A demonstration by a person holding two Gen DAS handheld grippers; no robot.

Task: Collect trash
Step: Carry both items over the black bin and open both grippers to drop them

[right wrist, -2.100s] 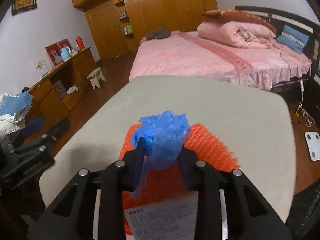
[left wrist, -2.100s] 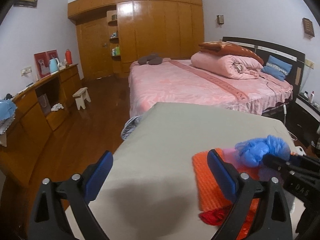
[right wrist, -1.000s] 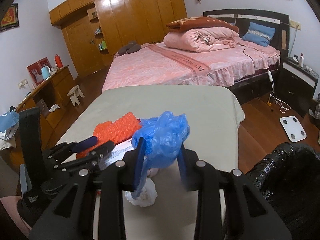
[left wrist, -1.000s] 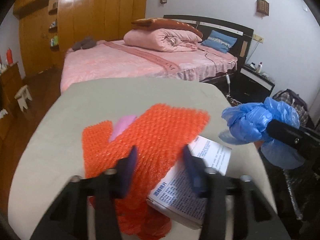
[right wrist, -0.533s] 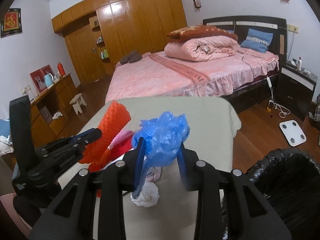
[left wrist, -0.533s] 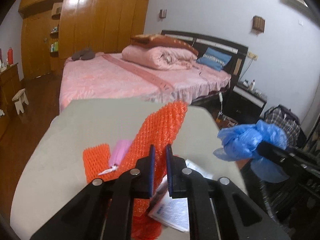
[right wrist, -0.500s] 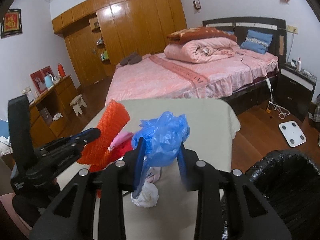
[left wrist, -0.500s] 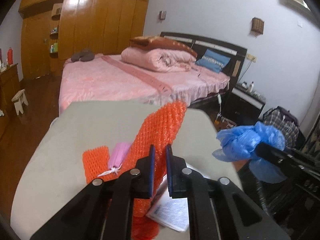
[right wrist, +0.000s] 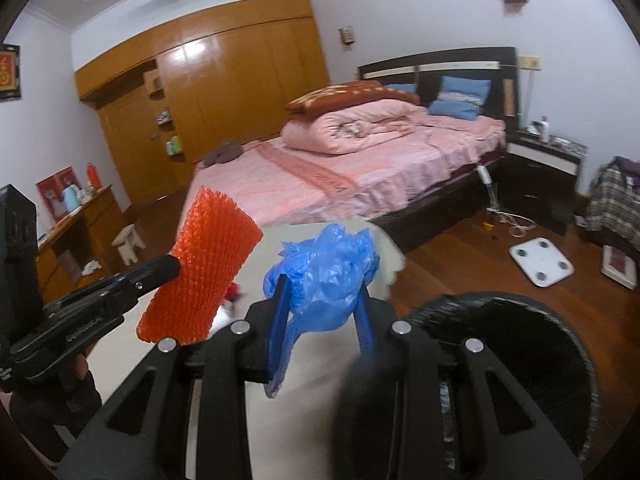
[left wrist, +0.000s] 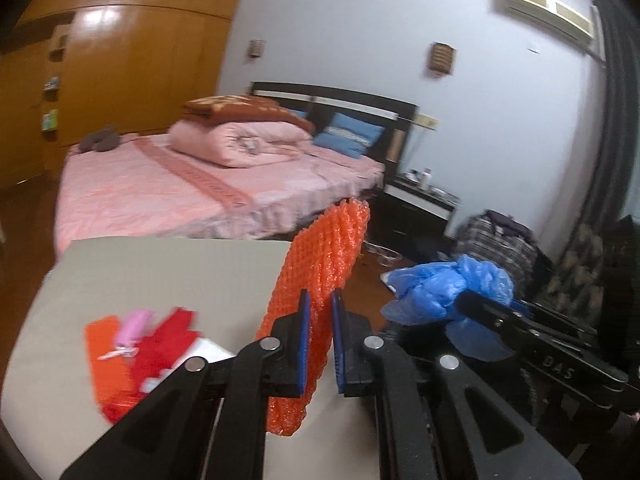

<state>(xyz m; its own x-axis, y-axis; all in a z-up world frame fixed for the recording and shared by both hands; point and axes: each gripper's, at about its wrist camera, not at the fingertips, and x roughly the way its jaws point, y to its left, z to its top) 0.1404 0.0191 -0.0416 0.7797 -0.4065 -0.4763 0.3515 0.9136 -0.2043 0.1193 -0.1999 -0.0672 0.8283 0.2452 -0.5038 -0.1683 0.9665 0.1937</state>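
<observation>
My left gripper [left wrist: 319, 322] is shut on an orange foam net sheet [left wrist: 320, 276] and holds it upright above the beige table [left wrist: 160, 272]; the sheet also shows in the right wrist view [right wrist: 200, 272]. My right gripper [right wrist: 322, 300] is shut on a crumpled blue plastic bag [right wrist: 328, 276], held above the table's right edge, beside a black-lined trash bin [right wrist: 532, 348]. The bag also shows in the left wrist view [left wrist: 444, 288]. More trash lies on the table: an orange piece [left wrist: 108, 356], a pink mask [left wrist: 134, 326], red scraps [left wrist: 164, 344].
A pink bed [right wrist: 360, 176] stands beyond the table. A nightstand [right wrist: 544, 160], a white scale [right wrist: 540, 262] and cables lie on the wood floor to the right. A wooden dresser [right wrist: 80, 232] and stool [right wrist: 128, 244] are at the left.
My left gripper has lifted the orange net sheet higher and swung right, toward the bin side. My right gripper has carried the blue bag right, closer to the black bin.
</observation>
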